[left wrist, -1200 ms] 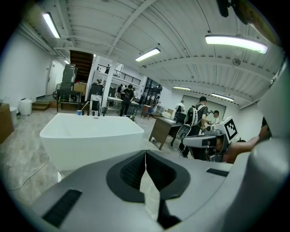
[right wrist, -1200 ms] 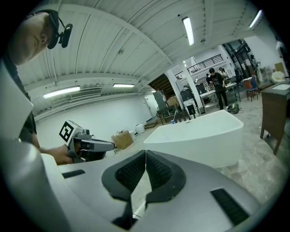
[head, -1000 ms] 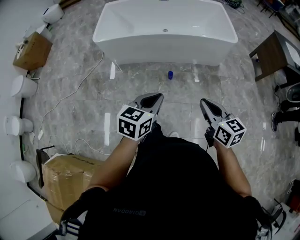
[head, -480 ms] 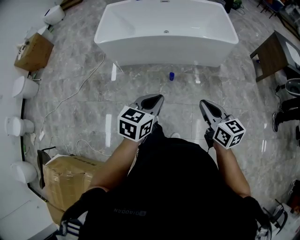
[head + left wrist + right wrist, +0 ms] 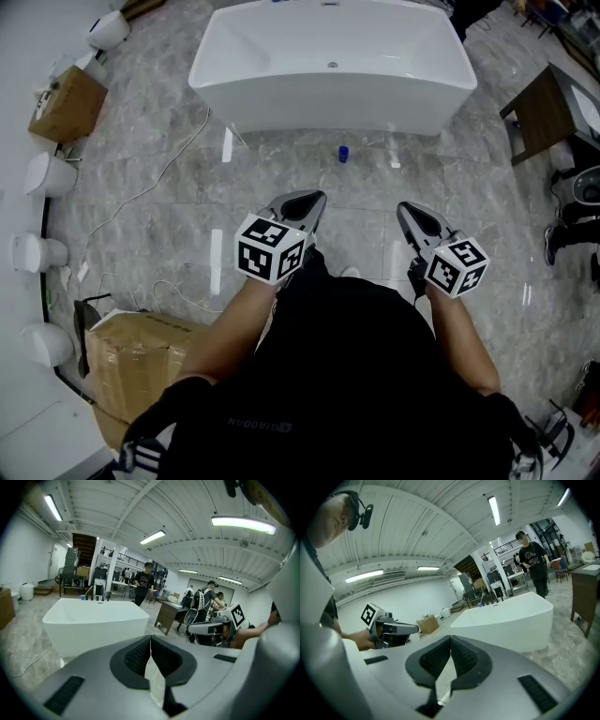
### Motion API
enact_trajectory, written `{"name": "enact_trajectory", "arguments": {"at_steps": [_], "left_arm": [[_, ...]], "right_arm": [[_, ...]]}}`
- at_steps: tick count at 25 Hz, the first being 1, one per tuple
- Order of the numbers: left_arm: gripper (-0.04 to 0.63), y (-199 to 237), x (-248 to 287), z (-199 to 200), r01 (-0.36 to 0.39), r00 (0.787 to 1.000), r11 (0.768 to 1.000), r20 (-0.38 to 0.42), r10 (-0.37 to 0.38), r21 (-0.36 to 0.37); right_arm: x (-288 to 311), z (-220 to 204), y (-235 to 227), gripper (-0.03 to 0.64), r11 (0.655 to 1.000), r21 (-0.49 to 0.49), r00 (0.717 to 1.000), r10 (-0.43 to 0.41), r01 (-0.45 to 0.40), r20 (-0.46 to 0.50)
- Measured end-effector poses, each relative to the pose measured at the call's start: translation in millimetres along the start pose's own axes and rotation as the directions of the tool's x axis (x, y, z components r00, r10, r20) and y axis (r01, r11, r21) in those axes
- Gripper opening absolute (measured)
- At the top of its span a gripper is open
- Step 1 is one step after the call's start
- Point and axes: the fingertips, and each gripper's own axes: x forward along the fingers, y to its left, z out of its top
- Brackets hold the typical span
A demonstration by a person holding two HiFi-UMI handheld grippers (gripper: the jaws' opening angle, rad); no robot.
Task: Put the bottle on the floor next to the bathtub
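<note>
Tiny blue bottle [image 5: 342, 153] sits on the floor just beside the white bathtub [image 5: 281, 98], too small to read. The left gripper [image 5: 312, 198] and right gripper [image 5: 407, 208] are both pinched together with nothing between. The cardboard box [image 5: 141, 361] is closed, so its contents are hidden.

The bathtub [image 5: 328, 111] is white, the bottle [image 5: 343, 153] blue, the floor [image 5: 469, 187] grey (marble-veined).
</note>
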Motion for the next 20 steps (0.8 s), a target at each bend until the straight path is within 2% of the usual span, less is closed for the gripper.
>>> {"name": "enact_trajectory", "arguments": {"at_steps": [20], "left_arm": [[0.017,-1.6,9.2,9.6,-0.007,1.000,1.000,-0.004,0.007,0.023]], "right_arm": [[0.1,9.6,-10.3,0.037,1.000,-0.016,1.000,0.021,-0.021,-0.010]]}}
